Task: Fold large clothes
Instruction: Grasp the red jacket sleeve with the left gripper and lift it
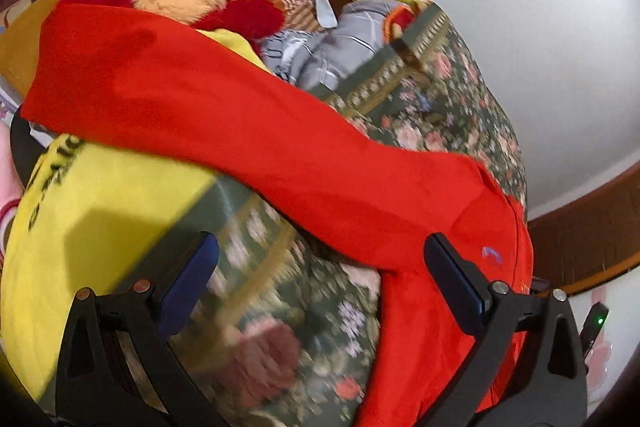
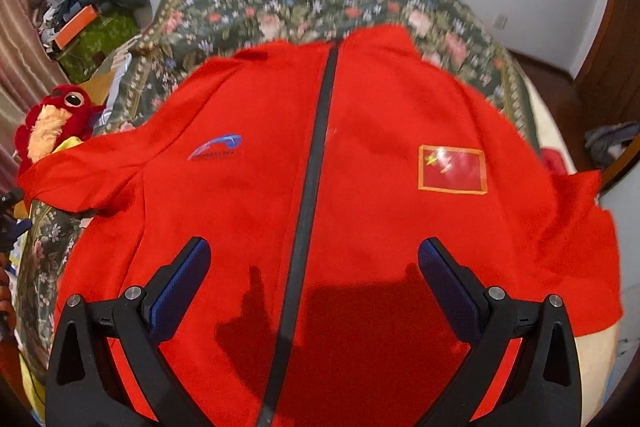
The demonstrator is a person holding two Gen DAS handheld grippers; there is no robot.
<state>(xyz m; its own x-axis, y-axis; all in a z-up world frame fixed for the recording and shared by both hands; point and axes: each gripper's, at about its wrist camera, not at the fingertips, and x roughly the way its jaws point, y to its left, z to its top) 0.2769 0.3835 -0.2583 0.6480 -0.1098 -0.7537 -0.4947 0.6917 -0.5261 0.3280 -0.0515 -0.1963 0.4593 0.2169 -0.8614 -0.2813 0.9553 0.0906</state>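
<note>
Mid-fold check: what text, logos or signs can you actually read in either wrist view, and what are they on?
No text can be read.
Red zip-front jacket, blue swoosh logo: the small lettering under it is too blurred to read.
Same jacket, red flag patch with orange border: yellow marks only, no words.
Yellow cloth with black lettering: letters cut off and smeared, unreadable.

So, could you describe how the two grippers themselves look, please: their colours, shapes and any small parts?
The left gripper and the right gripper look alike. Each has two black, angular plastic fingers with triangular cut-outs near the base and round silver pivot pins. The inner face of every finger carries a dark blue, finely textured pad. No cables, sleeves or markings are visible on them.
</note>
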